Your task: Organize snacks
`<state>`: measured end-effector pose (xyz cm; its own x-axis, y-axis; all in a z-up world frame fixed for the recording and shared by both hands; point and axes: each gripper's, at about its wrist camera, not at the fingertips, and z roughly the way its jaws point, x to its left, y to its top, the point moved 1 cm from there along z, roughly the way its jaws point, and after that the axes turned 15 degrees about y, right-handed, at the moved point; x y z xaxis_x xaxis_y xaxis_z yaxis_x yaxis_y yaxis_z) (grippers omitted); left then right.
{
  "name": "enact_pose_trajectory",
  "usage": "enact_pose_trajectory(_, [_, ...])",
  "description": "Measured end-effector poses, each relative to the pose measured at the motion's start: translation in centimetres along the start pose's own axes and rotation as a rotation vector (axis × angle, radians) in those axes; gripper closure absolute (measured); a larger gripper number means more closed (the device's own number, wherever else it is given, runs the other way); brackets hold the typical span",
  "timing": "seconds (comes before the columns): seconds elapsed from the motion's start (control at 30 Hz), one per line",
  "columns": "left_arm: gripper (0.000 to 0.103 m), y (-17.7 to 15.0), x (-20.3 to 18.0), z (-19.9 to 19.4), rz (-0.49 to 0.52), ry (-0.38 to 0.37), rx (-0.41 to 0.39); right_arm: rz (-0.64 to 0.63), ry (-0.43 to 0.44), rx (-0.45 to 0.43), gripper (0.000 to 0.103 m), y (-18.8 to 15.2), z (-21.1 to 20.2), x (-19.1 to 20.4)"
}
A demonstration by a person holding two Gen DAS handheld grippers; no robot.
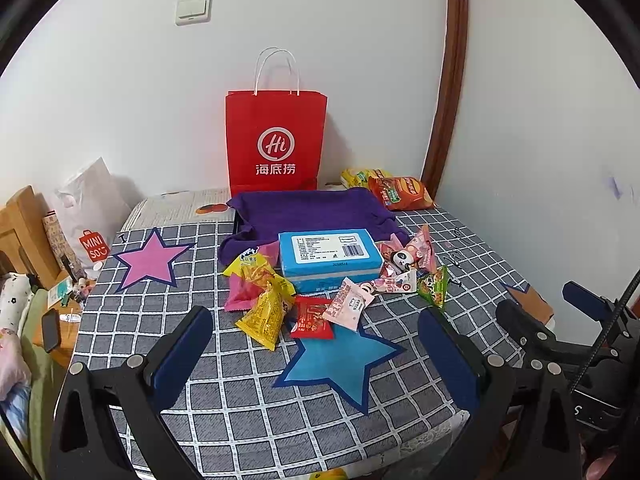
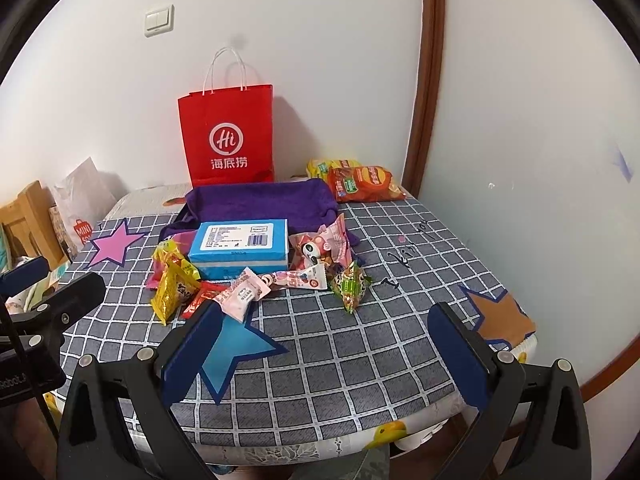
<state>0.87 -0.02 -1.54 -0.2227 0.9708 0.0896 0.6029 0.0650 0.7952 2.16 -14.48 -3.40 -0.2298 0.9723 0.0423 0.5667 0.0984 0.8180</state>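
1. Left wrist view: spread and empty, the left gripper hovers over the blue star on the checked surface. Just beyond, loose snacks lie heaped around a blue box, in front of a purple-lined tray. Chips sit at the back right.
2. Right wrist view: the right gripper is also wide open, holding nothing. The tray looks empty, so sorting seems barely begun; every packet remains to be placed.
3. Writing: the red bag reads "Hi" with "海底捞"; a white bag at left says "MINISO".
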Motion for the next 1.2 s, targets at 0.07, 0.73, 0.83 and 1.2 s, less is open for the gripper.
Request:
enact_pose_trajectory(0.07, [0.0, 0.03, -0.1, 0.04, 0.002, -0.001, 0.001, -0.002, 0.0, -0.002, 0.001, 0.02, -0.05, 0.02])
enact_pose_trajectory(0.73, [0.0, -0.15, -0.07, -0.2, -0.011, -0.035, 0.011, 0.0, -0.004, -0.02, 0.001, 0.04, -0.3, 0.16])
enact_pose_trajectory(0.83, [0.0, -0.16, 0.0, -0.24, -0.009, -0.035, 0.009, -0.001, -0.004, -0.022, 0.001, -0.05, -0.38, 0.18])
enact_pose_trajectory(1.2, [0.0, -0.08, 0.06, -0.34, -0.011, -0.036, 0.008, -0.005, -0.006, -0.031, 0.001, -0.18, -0.7, 0.45])
